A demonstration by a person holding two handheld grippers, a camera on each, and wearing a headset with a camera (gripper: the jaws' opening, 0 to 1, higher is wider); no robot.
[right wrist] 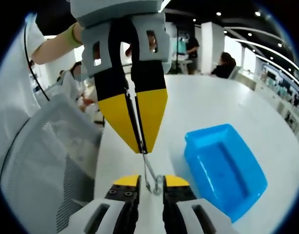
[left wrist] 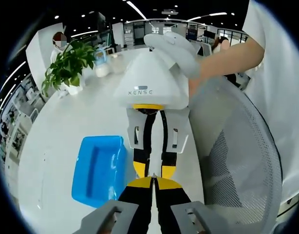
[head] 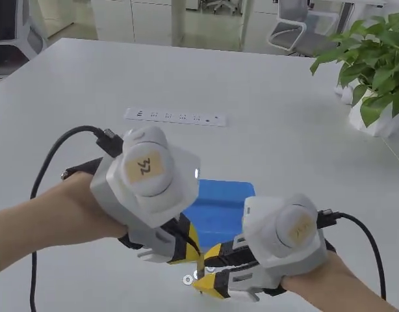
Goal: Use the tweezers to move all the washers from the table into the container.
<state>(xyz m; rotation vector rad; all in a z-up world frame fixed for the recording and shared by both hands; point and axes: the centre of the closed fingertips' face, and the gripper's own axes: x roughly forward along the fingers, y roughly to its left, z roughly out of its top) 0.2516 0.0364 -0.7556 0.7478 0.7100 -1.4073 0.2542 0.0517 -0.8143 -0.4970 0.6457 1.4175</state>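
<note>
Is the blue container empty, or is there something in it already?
Empty, it seems: the blue container shows a bare floor in both gripper views, nothing inside.

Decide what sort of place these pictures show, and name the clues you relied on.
Most likely an open-plan office: a large white table carrying a power strip, office chairs beyond it, a potted plant, and recessed ceiling lights.

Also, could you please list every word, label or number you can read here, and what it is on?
"XENSE": white housing of the right gripper.
Round yellow stickers on the gripper tops: a mark, too blurred to read.
Power strip: markings too small to read.
</note>
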